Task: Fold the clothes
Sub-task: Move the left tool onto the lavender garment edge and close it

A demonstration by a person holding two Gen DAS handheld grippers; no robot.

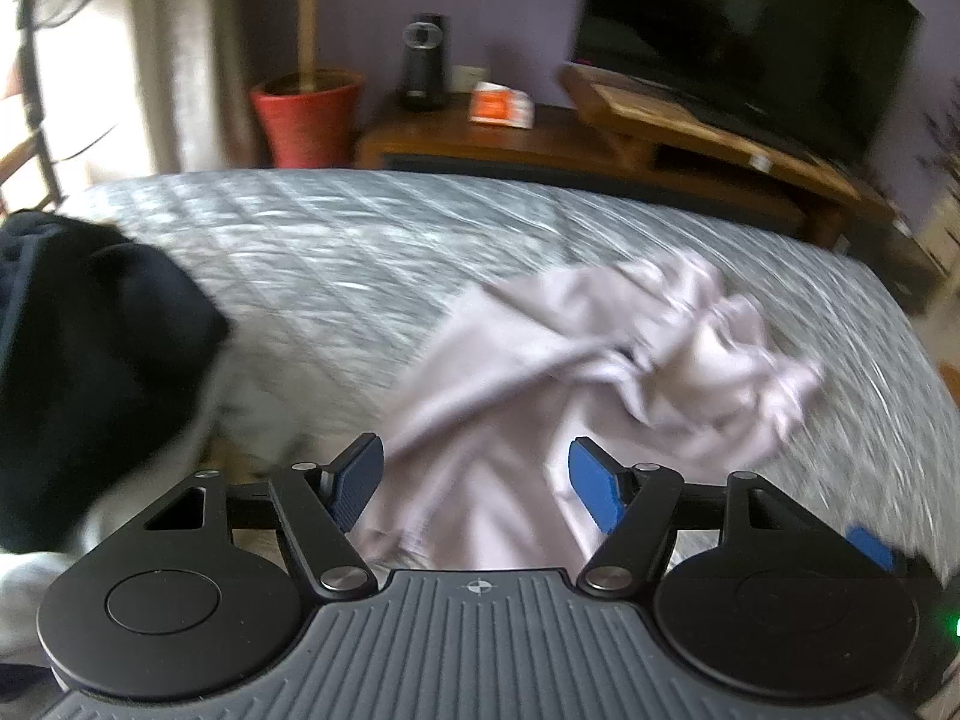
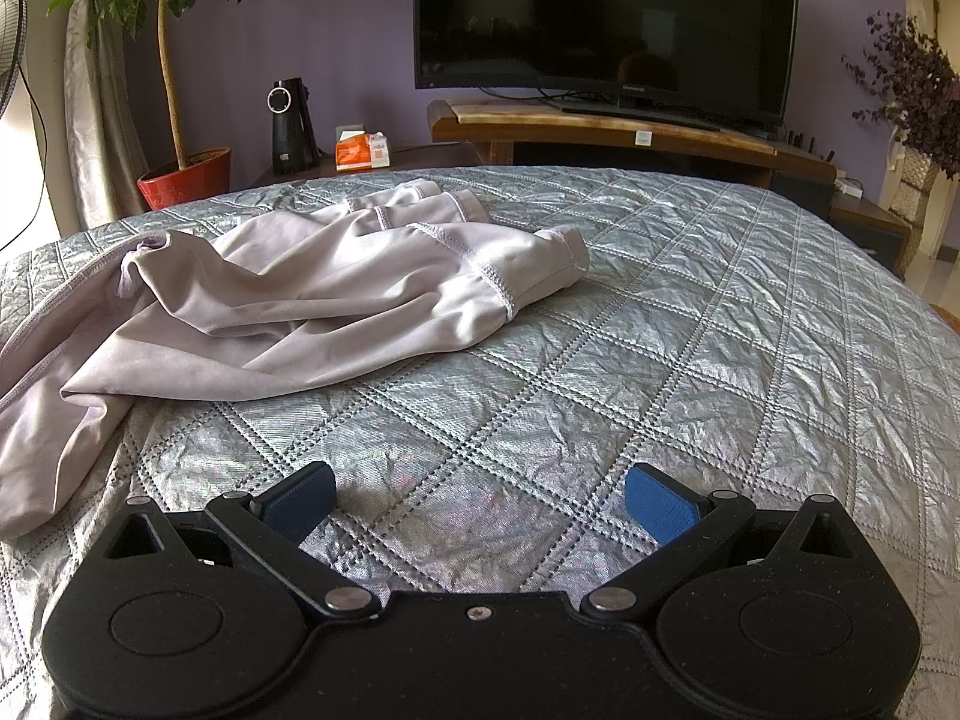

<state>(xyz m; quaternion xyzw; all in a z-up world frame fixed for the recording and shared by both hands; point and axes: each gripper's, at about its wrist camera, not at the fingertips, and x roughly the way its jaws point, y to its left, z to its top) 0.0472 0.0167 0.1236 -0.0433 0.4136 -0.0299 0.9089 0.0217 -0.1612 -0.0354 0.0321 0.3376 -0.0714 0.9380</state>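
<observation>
A pale lilac garment (image 1: 600, 348) lies crumpled on the quilted silver bedspread (image 1: 330, 252); the left wrist view is blurred. My left gripper (image 1: 477, 480) hovers over the garment's near end, open, its blue pads apart with cloth showing between and beyond them; I see no pad pressing on it. In the right wrist view the same garment (image 2: 312, 294) sprawls at the left, its stitched hems toward the far side. My right gripper (image 2: 480, 498) stands open low over bare bedspread (image 2: 660, 330), to the right of the garment, nothing between its fingers.
A black garment (image 1: 90, 360) is heaped at the bed's left. Beyond the bed stand a red plant pot (image 2: 186, 180), a black cylindrical device (image 2: 291, 126), an orange box (image 2: 360, 151) and a television (image 2: 606, 24) on a wooden stand (image 2: 600, 132). A fan (image 2: 9, 42) is far left.
</observation>
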